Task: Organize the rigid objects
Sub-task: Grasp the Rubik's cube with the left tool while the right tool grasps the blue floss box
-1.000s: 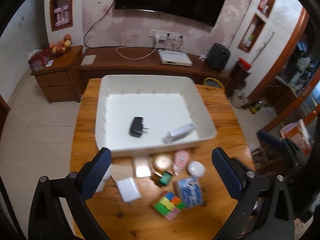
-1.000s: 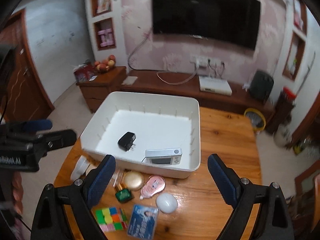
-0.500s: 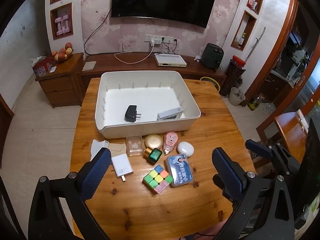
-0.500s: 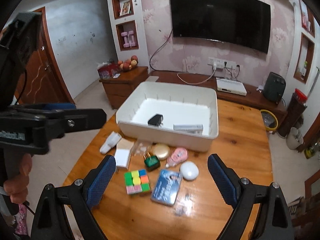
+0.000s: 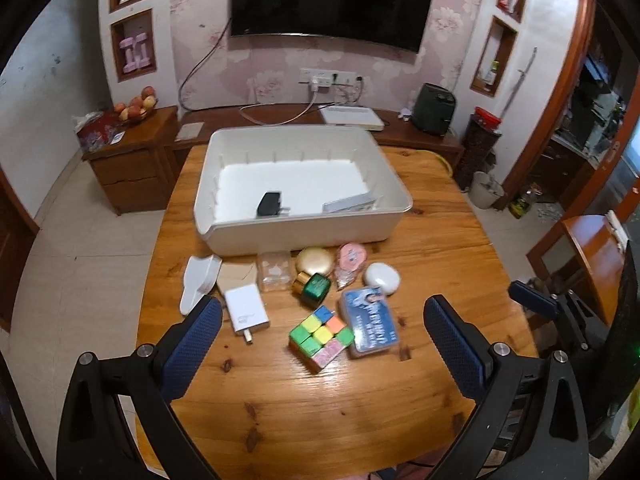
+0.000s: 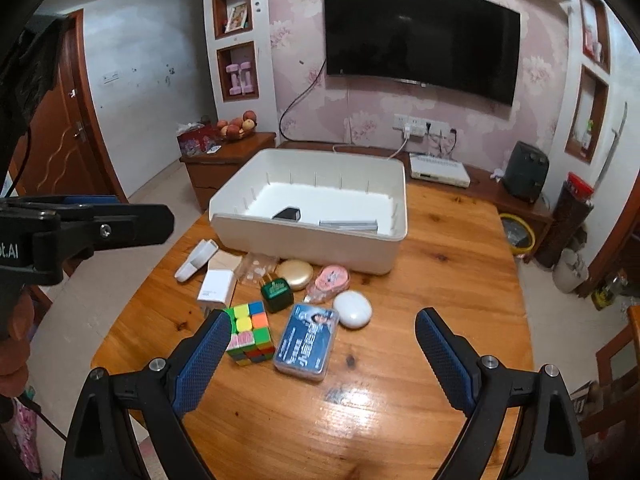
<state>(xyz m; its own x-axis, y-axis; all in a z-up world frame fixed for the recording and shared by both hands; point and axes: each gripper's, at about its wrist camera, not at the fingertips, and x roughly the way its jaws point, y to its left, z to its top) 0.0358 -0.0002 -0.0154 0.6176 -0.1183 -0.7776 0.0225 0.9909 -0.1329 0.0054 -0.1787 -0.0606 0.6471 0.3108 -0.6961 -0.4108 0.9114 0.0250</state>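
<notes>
One white bin is set on the wooden table, at 12 o'clock from the loose things. Two items are seen inside it: a black plug near the front wall and a grey flat device leaning in the right front corner. No dividers are fitted, only slots along the walls.

Ten items are counted on the table in front of the bin. In the row nearest the bin lie one white folded piece at 9 o'clock, one tan card, one clear box, one gold compact, one pink tape dispenser and one white oval case at 3 o'clock. Closer to the cameras lie one white charger, one green jar, one cube and one blue tin; the cube and the tin are just beside each other.

The left gripper is held above the table with its jaws spread wide and nothing between them. The right gripper is likewise released, its jaws wide apart over the cube and tin, touching neither.
</notes>
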